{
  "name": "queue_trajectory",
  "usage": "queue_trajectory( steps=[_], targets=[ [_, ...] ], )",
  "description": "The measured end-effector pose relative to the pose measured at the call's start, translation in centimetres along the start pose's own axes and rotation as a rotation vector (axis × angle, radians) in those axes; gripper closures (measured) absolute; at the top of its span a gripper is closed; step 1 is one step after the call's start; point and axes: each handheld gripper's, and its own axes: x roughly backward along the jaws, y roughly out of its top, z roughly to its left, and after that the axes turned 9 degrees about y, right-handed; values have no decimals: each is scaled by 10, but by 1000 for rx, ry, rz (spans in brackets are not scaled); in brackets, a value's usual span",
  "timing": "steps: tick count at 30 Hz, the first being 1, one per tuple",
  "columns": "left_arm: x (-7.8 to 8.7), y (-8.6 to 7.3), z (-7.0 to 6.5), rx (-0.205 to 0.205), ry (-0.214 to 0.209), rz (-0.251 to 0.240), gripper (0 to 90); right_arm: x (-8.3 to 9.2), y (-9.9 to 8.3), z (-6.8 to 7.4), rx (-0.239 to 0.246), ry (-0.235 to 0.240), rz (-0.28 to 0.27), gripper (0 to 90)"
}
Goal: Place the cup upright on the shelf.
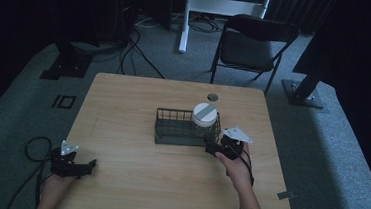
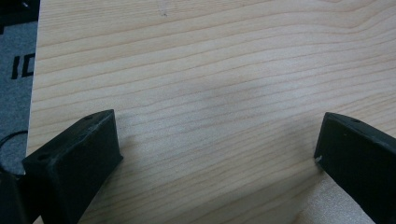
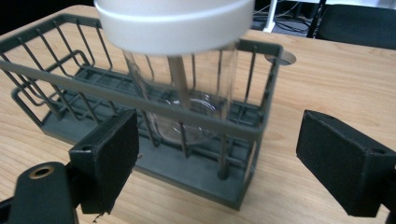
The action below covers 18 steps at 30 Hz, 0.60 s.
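Note:
A dark wire basket (image 1: 171, 129) (image 3: 56, 74) stands at the middle of the wooden table (image 1: 128, 170). A clear glass jar (image 3: 187, 93) with a white lid (image 1: 205, 114) (image 3: 173, 21) stands upright in the basket's right end. My right gripper (image 1: 212, 147) (image 3: 217, 156) is just in front of that end, open, its jaws wide apart with nothing between them. My left gripper (image 1: 91, 165) (image 2: 217, 149) rests low over the table's front left corner, open, with bare wood between its jaws.
A round cable hole (image 1: 212, 96) (image 3: 282, 57) lies in the table behind the basket. A folding chair (image 1: 251, 44) and a white stand leg (image 1: 185, 19) are on the floor beyond the table. Cables (image 1: 32, 147) trail at the left.

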Motion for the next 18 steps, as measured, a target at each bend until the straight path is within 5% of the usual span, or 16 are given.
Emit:
queue_trajectory(
  steps=[18],
  targets=[
    [0, 0, 0, 0, 0, 0, 2, 8, -28, -25, -24, -60, 26, 132]
  ],
)
